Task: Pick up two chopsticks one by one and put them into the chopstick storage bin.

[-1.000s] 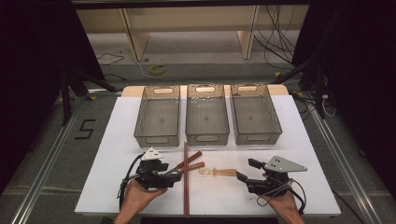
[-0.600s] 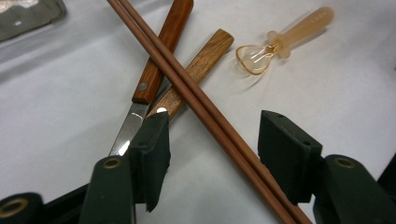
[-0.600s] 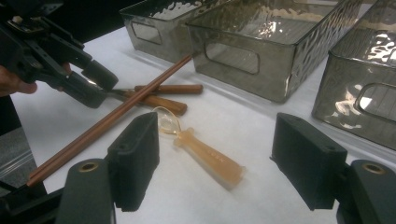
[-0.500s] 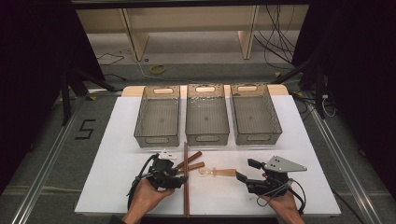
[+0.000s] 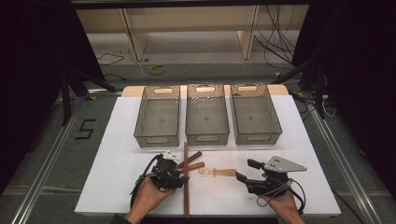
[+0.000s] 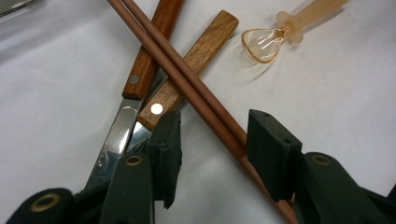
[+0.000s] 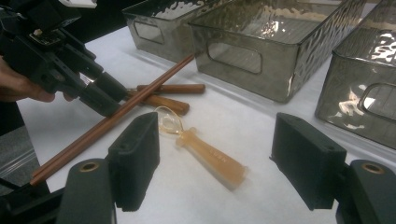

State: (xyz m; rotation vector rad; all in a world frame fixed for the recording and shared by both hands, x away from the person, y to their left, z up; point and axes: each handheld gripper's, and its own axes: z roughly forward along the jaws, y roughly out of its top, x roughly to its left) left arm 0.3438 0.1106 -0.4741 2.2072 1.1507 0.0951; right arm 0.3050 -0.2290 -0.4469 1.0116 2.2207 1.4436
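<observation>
A pair of long brown chopsticks (image 5: 186,186) (image 6: 187,79) lies front to back on the white table (image 5: 116,158). It crosses two wood-handled knives (image 5: 192,161) (image 6: 154,65). My left gripper (image 5: 182,176) (image 6: 212,149) sits astride the chopsticks and is open. Its jaws have just been closing, with the chopsticks between them near the right-hand pad and the other pad against a knife handle. An amber silicone tool with a clear loop head (image 5: 219,171) (image 7: 205,151) lies to the right. My right gripper (image 5: 246,170) (image 7: 215,163) stands wide open just short of it.
Three grey see-through bins (image 5: 157,139) (image 5: 207,138) (image 5: 256,137) stand in a row behind the utensils, all bare inside. The table's front edge runs close under both hands. In the right gripper view, the left gripper (image 7: 100,95) is at the chopsticks.
My left gripper has slid right onto the chopsticks and its jaws have narrowed around them. The right gripper has kept still.
</observation>
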